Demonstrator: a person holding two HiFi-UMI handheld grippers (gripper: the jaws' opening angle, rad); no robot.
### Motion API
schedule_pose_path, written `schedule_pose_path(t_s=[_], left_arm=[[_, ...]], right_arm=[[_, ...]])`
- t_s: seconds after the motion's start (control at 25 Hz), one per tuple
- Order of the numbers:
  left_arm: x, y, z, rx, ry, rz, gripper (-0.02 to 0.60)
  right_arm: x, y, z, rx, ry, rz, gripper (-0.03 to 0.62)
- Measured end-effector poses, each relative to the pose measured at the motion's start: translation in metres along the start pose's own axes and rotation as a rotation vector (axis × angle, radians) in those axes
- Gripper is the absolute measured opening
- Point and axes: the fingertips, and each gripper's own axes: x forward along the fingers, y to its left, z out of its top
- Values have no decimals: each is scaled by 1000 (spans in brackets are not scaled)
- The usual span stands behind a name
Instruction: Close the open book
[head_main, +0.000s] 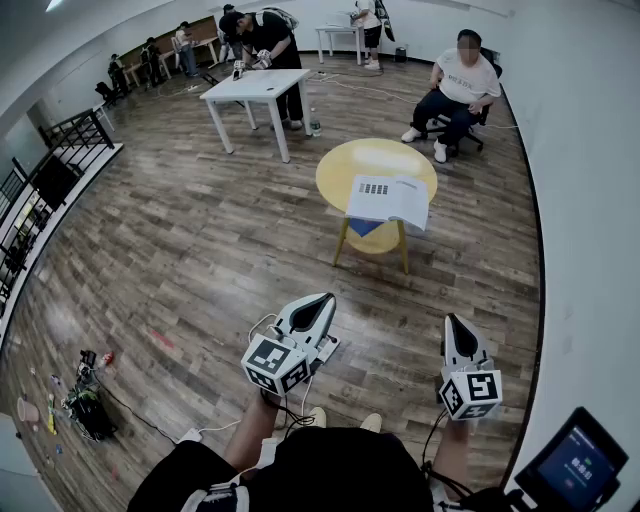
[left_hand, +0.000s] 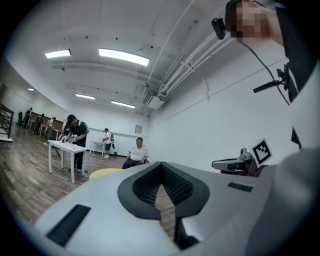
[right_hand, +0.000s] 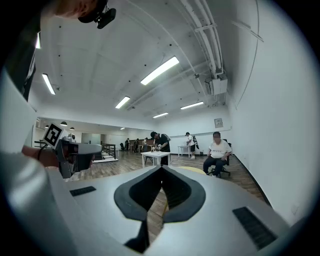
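Here, left hand-held gripper (head_main: 326, 298) and right hand-held gripper (head_main: 451, 319), jaws together, both empty.

Open white book (head_main: 388, 200): I see a dark printed block, too small to read.
Blue-lit dark screen (head_main: 577, 466): pale characters, which I cannot read.

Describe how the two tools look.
The left tool and right tool are white shells tapering to black, ridged pads. Each carries a cube with black-and-white square markers. A thin white cable loops from the left tool.
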Motion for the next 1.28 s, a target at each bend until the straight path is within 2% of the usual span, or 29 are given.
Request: schedule_pose_path(t_s=[0.36, 0.68, 1.0, 1.28], left_arm=[[9, -25, -20, 17, -2, 27, -2], [51, -37, -8, 26, 2, 44, -2], [101, 0, -25, -4, 10, 36, -2], [182, 78, -25, -1, 8, 11, -2]], right_arm=[[-9, -14, -17, 1, -6, 55, -5], [4, -56, -3, 7, -10, 72, -5], [51, -84, -16, 7, 23, 51, -5], [148, -115, -18, 4, 54, 23, -5]])
